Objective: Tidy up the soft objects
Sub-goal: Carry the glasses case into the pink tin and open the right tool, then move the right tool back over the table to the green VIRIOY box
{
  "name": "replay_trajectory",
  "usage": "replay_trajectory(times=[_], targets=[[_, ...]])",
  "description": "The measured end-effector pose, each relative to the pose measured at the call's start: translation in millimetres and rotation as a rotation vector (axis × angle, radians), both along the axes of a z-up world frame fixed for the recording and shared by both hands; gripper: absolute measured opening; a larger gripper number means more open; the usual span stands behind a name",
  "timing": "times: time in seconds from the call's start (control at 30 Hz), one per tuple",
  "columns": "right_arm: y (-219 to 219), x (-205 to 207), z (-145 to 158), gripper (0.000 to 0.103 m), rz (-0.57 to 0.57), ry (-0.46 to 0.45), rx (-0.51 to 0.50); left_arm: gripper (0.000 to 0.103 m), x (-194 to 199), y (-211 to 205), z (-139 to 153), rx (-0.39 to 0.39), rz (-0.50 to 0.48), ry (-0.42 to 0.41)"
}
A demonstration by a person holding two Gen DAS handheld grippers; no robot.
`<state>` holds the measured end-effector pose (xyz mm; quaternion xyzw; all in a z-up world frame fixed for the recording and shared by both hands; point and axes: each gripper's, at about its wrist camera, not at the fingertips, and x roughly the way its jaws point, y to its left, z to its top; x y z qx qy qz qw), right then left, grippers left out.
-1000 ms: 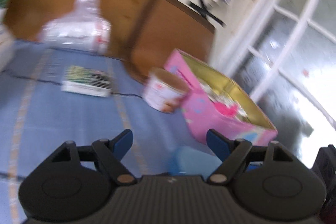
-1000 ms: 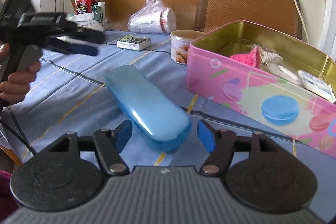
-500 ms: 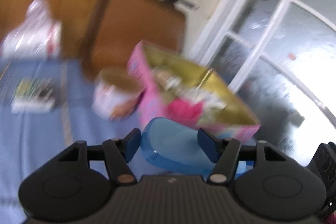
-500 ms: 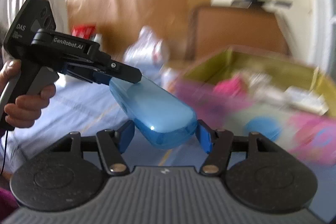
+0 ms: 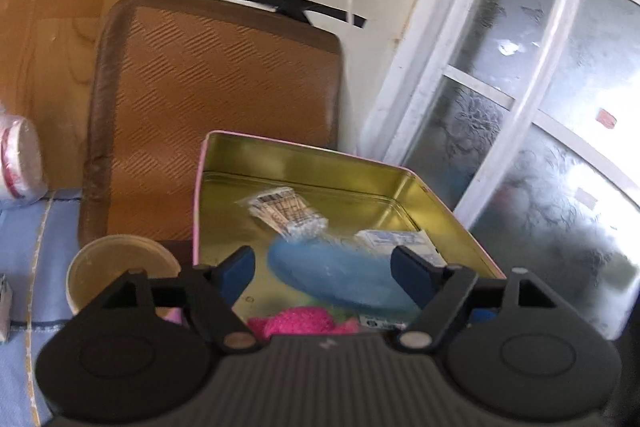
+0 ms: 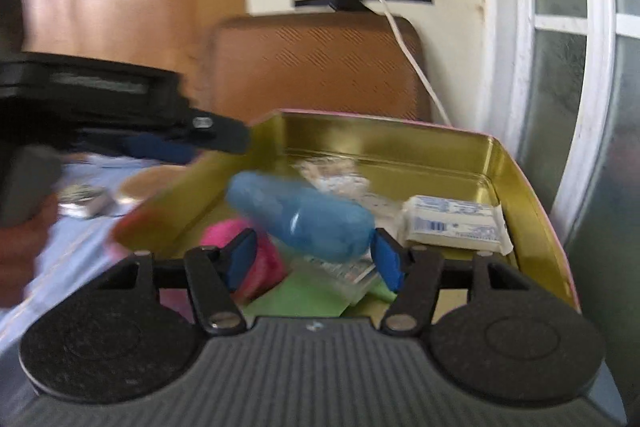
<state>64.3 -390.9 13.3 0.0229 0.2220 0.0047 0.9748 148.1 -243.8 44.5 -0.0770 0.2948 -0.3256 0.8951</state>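
A blue oblong soft case [image 6: 304, 215] hangs over the open pink tin [image 6: 496, 155] with a gold inside. My right gripper [image 6: 314, 261] is shut on its near end. The case also shows in the left wrist view [image 5: 340, 279], between the fingers of my left gripper [image 5: 322, 271], which is open and not pressing on it. The left gripper also shows in the right wrist view [image 6: 176, 147], at the tin's left rim. In the tin [image 5: 304, 163] lie a pink knitted item [image 5: 300, 321], a white packet [image 6: 452, 223] and clear wrapped packets [image 5: 284, 213].
A round cup of snacks [image 5: 120, 263] stands on the blue tablecloth [image 5: 24, 259] left of the tin. A brown chair back [image 5: 216, 115] stands behind the tin. A glass door [image 5: 540, 115] is to the right. A wrapped white bundle [image 5: 18, 163] lies at the far left.
The right gripper closed on the blue case, lifted it off the tablecloth and carried it right, over the tin. The left gripper moved along with it to the tin.
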Motion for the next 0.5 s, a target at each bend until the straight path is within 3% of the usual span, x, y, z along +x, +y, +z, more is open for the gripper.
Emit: replay_trajectory(times=[0.17, 0.4, 0.5], targets=[[3.8, 17.9, -6.5, 0.067, -0.034, -0.010, -0.004, 0.081, -18.6, 16.7, 4.1, 0.016, -0.002, -0.048], [2.3, -19.6, -0.3, 0.067, -0.035, -0.068, 0.058, 0.081, -55.0, 66.0, -1.4, -0.018, -0.028, -0.044], [11.4, -30.0, 10.8, 0.067, -0.020, -0.110, 0.079, 0.081, -71.2, 105.4, -10.2, -0.015, 0.010, -0.057]])
